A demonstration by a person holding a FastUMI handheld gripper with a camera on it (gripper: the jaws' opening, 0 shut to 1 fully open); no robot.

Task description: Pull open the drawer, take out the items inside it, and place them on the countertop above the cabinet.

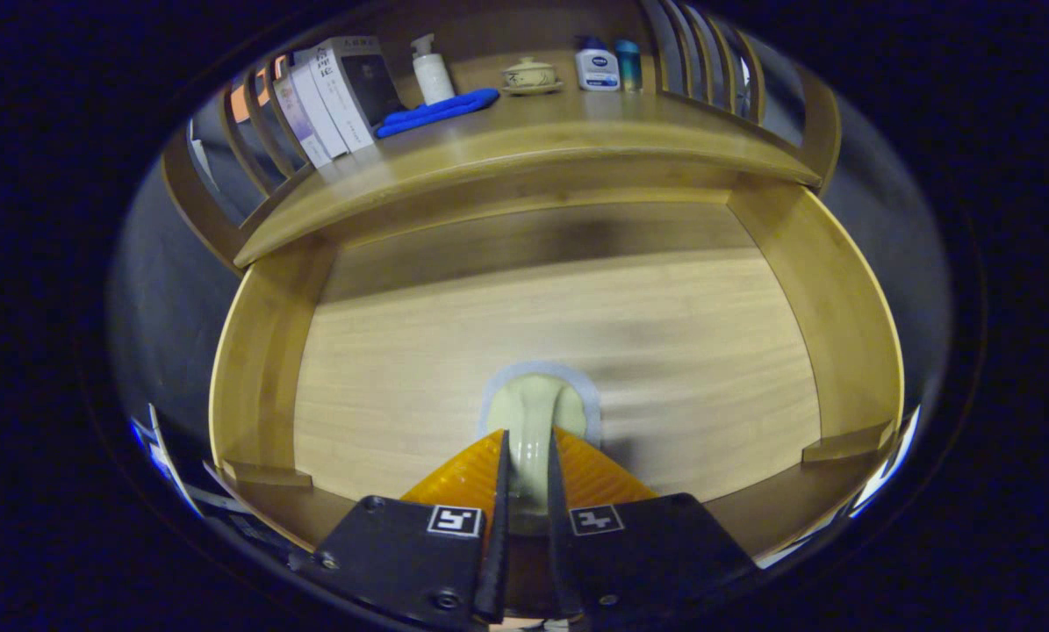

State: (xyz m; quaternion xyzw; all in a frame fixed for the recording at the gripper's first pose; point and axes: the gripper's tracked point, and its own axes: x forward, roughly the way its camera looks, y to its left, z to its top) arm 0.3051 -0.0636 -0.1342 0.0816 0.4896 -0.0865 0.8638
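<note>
On the table (524, 145) above the open drawer (252, 351), starting at the far left, a row of books (331, 96) leans against the slatted side rail; just right of them stands a white pump bottle (432, 70), with a blue cloth (436, 110) lying in front of it and stretching right. Further right sits a small lidded cup on a saucer (530, 75), then a white bottle with a blue label (597, 68) and, touching or just beside it, a slim blue-green bottle (628, 63) near the right rail. Below, the drawer is pulled out, its pale wooden floor bare on the left and on the right. In the middle near the front lies a pale cream spoon-shaped item (533, 421) with a light grey-blue rim, its handle running toward the camera. The claw (528, 465) is pinched on that handle, both fingers pressing its sides, the rounded end just beyond the fingertips
</note>
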